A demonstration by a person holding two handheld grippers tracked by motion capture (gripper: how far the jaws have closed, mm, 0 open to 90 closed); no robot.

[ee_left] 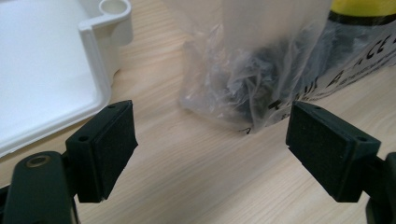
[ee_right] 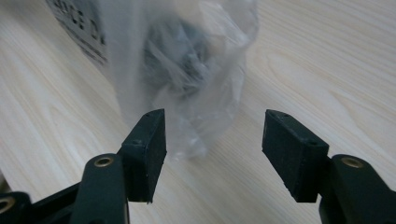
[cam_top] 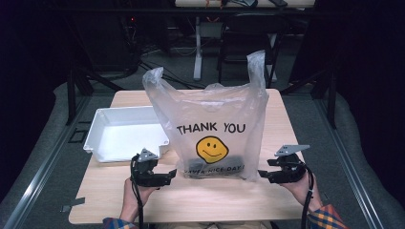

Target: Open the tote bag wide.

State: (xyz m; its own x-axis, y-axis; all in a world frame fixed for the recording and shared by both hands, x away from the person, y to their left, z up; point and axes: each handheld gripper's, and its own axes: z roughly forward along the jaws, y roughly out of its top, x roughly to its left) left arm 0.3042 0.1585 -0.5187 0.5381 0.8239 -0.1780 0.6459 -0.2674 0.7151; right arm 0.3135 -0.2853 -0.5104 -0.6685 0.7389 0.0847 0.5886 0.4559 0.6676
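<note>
A thin plastic bag (cam_top: 210,129) with a smiley face stands in the middle of the wooden table (cam_top: 191,200), with something dark inside at the bottom. The bag looks soft, crinkly and slippery, so I think it will sag when lifted. The two tall handles at the top look like the best places to grab.

The left gripper (cam_top: 168,175) and the right gripper (cam_top: 263,174) sit just beside the bag's bottom corners, both with jaws apart and holding nothing.

A white tray (cam_top: 95,138) sits close on the left. The table's front has open room.
</note>
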